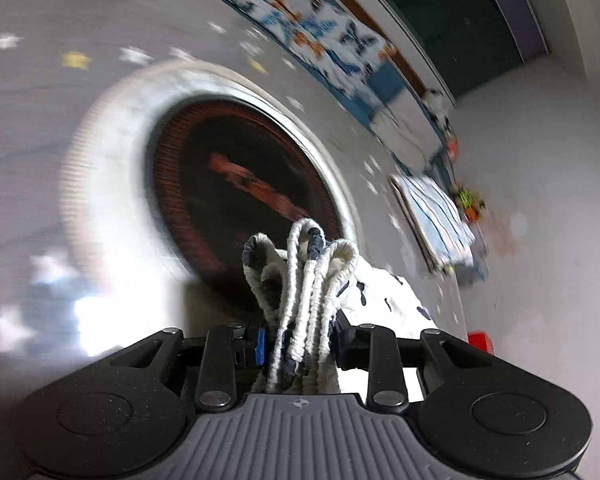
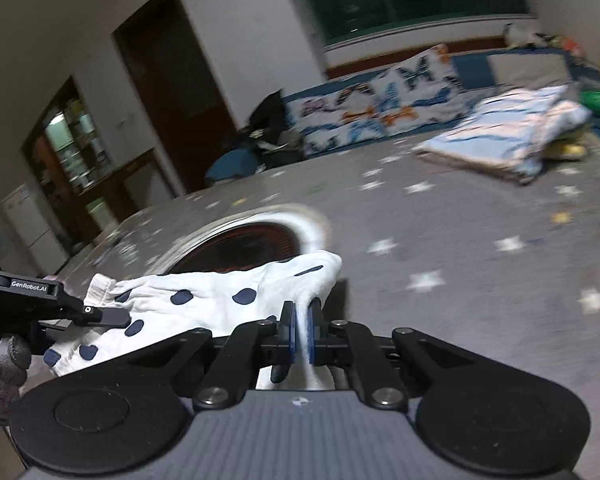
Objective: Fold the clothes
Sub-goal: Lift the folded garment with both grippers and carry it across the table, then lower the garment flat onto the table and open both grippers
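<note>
Between the blue pads of the left claw point(image 1: 300, 344) sits a bunched, ribbed waistband of a white garment with dark blue dots point(image 1: 304, 280), the claw clenched on it. The folds of the band stick up past the fingertips, and more of the dotted cloth trails off to the claw's right. Beyond the fingertips lies a round white basket point(image 1: 100, 184) with a dark reddish inside, resting on a grey carpet with white stars point(image 1: 60, 80); this view is blurred.

The right claw point(image 2: 301, 332) is clenched on another edge of the same garment point(image 2: 204, 300), which stretches from its pads off to the claw's left, where the other claw point(image 2: 56, 308) and a gloved hand point(image 2: 0, 376) show at the frame's edge. The basket point(image 2: 300, 220) lies just beyond the cloth. Farther ahead and to the right, a folded light blue cloth point(image 2: 512, 136) rests on the carpet point(image 2: 460, 240), and a patterned cushion point(image 2: 380, 96) stands behind.
</note>
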A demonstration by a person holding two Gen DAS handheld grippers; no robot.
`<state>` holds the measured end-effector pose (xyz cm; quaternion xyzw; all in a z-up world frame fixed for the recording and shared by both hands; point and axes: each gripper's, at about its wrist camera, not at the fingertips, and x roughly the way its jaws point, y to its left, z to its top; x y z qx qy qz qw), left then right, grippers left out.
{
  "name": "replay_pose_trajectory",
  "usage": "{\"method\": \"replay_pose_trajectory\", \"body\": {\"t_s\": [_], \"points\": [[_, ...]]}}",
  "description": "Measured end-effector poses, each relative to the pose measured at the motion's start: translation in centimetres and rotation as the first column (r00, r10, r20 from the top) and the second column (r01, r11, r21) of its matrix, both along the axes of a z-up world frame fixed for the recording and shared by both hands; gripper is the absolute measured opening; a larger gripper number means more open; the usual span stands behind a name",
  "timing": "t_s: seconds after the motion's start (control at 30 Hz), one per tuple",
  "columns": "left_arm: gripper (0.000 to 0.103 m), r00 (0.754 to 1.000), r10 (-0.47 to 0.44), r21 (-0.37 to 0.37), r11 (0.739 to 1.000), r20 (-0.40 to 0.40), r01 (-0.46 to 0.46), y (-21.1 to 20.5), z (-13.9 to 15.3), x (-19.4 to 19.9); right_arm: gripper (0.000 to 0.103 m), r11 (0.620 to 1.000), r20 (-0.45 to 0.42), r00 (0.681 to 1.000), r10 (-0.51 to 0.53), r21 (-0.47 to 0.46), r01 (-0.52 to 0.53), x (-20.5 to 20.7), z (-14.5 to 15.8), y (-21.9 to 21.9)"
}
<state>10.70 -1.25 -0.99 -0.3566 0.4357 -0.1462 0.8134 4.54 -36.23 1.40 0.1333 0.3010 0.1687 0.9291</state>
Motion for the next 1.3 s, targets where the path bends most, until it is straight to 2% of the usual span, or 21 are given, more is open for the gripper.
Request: {"method": "replay_pose_trajectory", "body": {"t_s": [0.33,0.53,0.57,0.67,0.7,0.77,0.8,0.93,1.1,1.3], "points": [[0.032,0.987,-0.158,0.031,0.987,0.020,0.157,-9.5,0.2,5.9,0.005,0.982,0.032,0.983,-0.179,-0.062,0.181,0.8,1.2,-8.0],[0.033,0.978,-0.207,0.100,0.974,0.028,0.203,-12.7,0.0,7.5,0.005,0.967,0.034,0.971,-0.238,-0.089,0.240,1.5,0.4,-10.3],[0.033,0.977,-0.210,0.115,0.972,0.025,0.206,-13.1,-0.2,7.6,0.005,0.964,0.021,0.969,-0.245,-0.097,0.246,1.7,0.0,-10.4],[0.046,0.977,-0.211,0.151,0.967,0.014,0.207,-13.3,-0.5,7.8,0.007,0.961,-0.025,0.966,-0.256,-0.113,0.252,2.4,-1.4,-10.6],[0.050,0.978,-0.209,0.158,0.966,0.013,0.205,-13.2,-0.5,7.9,0.010,0.961,-0.032,0.966,-0.256,-0.116,0.251,2.5,-1.7,-10.6],[0.052,0.978,-0.207,0.168,0.965,0.018,0.201,-12.8,-0.2,8.0,0.012,0.961,-0.037,0.966,-0.257,-0.119,0.251,2.6,-2.0,-10.5],[0.055,0.979,-0.203,0.171,0.966,0.024,0.196,-12.6,0.0,7.9,0.015,0.960,-0.037,0.966,-0.258,-0.120,0.252,2.7,-2.0,-10.6],[0.065,0.981,-0.183,0.189,0.967,0.068,0.168,-11.9,1.0,7.6,0.016,0.960,-0.020,0.968,-0.249,-0.137,0.244,3.0,-1.6,-10.6],[0.065,0.975,-0.185,0.193,0.968,0.123,0.160,-12.1,2.0,7.3,0.018,0.962,0.000,0.973,-0.230,-0.151,0.227,3.2,-0.5,-10.6],[0.063,0.964,-0.190,0.194,0.969,0.187,0.154,-12.4,3.1,6.9,0.035,0.964,0.020,0.978,-0.208,-0.164,0.209,3.0,0.7,-10.3]]}}
